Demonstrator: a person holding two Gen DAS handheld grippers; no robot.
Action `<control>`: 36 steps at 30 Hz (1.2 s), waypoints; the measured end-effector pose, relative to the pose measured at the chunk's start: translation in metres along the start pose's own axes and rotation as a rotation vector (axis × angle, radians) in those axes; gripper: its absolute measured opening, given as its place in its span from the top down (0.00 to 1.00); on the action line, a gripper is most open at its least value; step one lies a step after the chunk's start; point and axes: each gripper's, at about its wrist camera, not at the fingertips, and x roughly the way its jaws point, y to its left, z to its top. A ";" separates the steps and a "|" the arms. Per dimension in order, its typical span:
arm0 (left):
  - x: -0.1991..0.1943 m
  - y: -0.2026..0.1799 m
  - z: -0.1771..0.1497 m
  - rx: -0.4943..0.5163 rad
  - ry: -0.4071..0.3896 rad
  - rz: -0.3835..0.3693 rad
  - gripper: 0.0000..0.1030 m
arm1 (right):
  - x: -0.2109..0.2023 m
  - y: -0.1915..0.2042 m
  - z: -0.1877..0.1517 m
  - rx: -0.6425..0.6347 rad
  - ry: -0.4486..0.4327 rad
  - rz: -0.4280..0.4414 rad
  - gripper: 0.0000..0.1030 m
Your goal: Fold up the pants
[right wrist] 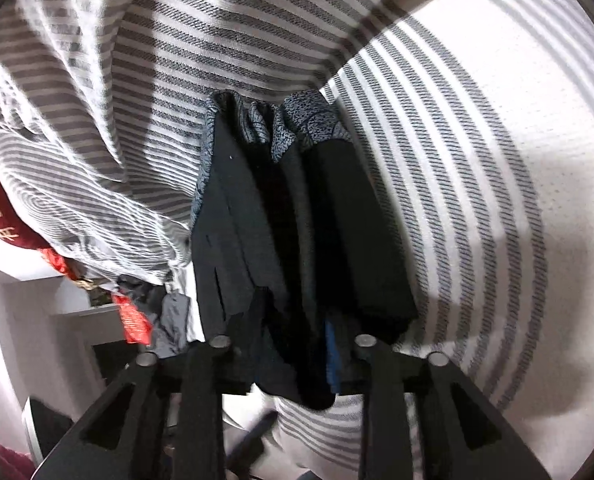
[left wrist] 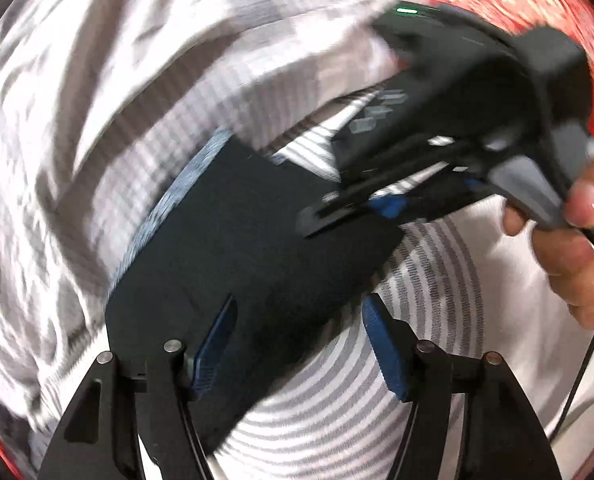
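Both jaws are standing apart over the pants (left wrist: 249, 248). The left gripper (left wrist: 297, 344) is gaping, nothing pinched, with the dark fabric lying between its jaws and running lengthwise away toward the right gripper (left wrist: 349, 216), whose grip I cannot tell.

The dark pants (right wrist: 297, 216), folded into a long narrow bundle with a blue-grey patterned waistband at the far end, lie on the striped bed (right wrist: 477, 160).
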 end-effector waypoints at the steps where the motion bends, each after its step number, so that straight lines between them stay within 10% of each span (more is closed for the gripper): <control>1: -0.001 0.010 -0.002 -0.035 0.011 -0.001 0.35 | -0.003 0.003 -0.002 -0.005 -0.003 -0.024 0.62; 5: -0.003 0.047 -0.010 -0.137 0.040 0.038 0.35 | -0.021 0.019 -0.009 -0.053 -0.043 -0.223 0.32; 10: 0.002 0.090 -0.019 -0.254 0.082 0.078 0.35 | -0.033 0.056 -0.022 -0.188 -0.103 -0.422 0.31; 21: 0.039 0.138 -0.035 -0.513 0.181 0.057 0.35 | 0.020 0.112 -0.017 -0.338 -0.068 -0.441 0.37; 36: 0.068 0.146 -0.041 -0.553 0.209 0.028 0.21 | 0.046 0.091 -0.015 -0.314 -0.009 -0.485 0.37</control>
